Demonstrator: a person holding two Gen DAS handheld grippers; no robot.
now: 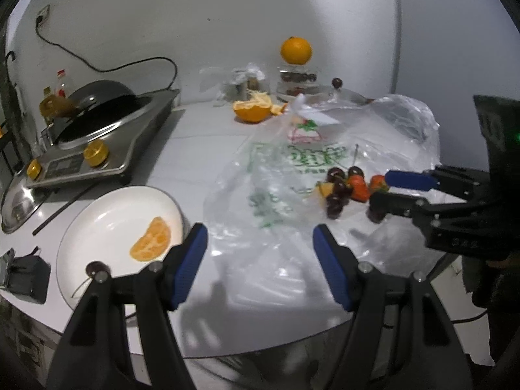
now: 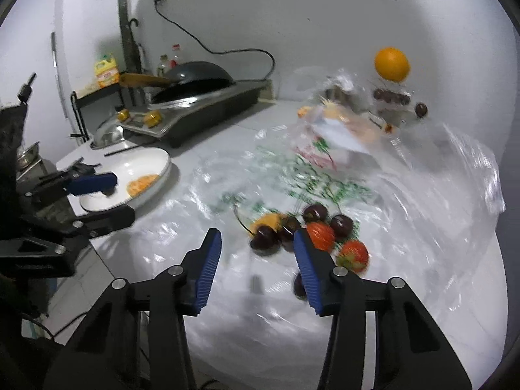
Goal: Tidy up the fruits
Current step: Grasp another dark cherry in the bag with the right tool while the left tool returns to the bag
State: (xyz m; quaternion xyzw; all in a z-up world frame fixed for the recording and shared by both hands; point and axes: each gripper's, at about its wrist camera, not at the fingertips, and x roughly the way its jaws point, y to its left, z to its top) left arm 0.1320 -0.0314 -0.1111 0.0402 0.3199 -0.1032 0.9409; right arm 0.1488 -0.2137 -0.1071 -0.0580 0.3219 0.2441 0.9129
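Observation:
A white plate point(image 1: 84, 227) sits at the left with an orange segment point(image 1: 151, 240) and a cherry point(image 1: 94, 268) on it. A pile of dark cherries point(image 1: 338, 191), two strawberries point(image 1: 357, 187) and an orange piece point(image 1: 326, 189) lies on a clear plastic bag point(image 1: 292, 211). My left gripper point(image 1: 260, 237) is open and empty, between plate and pile. My right gripper point(image 2: 256, 247) is open and empty just in front of the pile; it also shows in the left wrist view point(image 1: 383, 191). The plate point(image 2: 152, 159), cherries point(image 2: 266, 239) and strawberries point(image 2: 352, 255) show in the right wrist view.
An induction cooker with a wok point(image 1: 97, 123) stands at the back left, a metal lid point(image 1: 19, 204) beside it. A peeled half orange point(image 1: 252, 110) and a whole orange point(image 1: 295, 50) on a jar are at the back. A black pouch point(image 1: 26, 276) lies at the counter's left edge.

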